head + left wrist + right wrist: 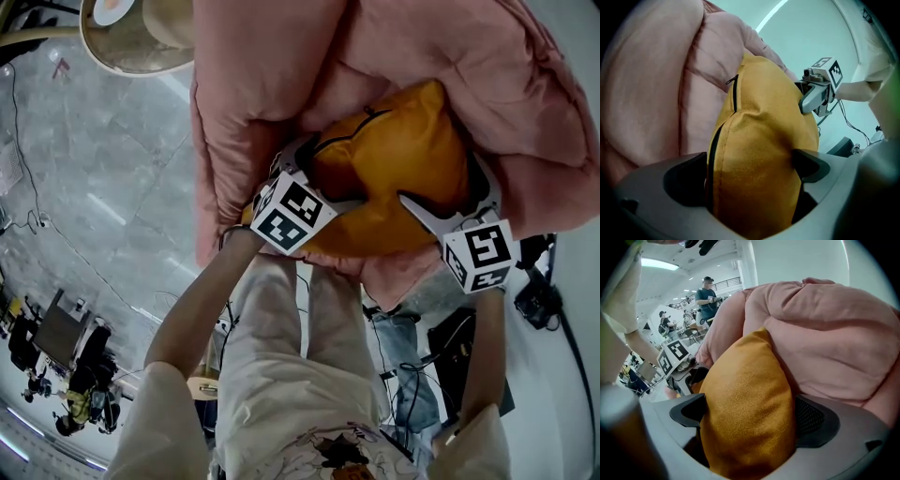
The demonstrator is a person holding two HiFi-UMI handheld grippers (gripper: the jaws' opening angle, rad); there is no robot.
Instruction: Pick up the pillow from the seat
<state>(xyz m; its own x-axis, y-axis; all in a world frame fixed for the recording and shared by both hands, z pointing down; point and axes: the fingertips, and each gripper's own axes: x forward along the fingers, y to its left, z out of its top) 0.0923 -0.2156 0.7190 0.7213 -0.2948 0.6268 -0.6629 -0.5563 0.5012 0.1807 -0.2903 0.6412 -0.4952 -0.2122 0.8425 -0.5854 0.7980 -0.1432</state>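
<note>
An orange-yellow pillow (398, 159) with a black zipper rests against a puffy pink seat (281, 75). My left gripper (314, 173) is shut on the pillow's left edge, and the pillow (759, 154) bulges between its jaws, zipper on the left side. At the pillow's right edge my right gripper (441, 202) is shut as well, the pillow (745, 413) squeezed between its jaws. The pink seat (825, 338) presses close behind. Each gripper shows in the other's view: the right gripper (818, 91) beyond the pillow, the left gripper (675, 359) at the left.
A grey marble-like floor (84, 169) lies at the left, with a round lamp shade or table (131, 37) at the top left. Cables and black gear (534, 300) lie at the right. People (705, 298) stand in the background by desks.
</note>
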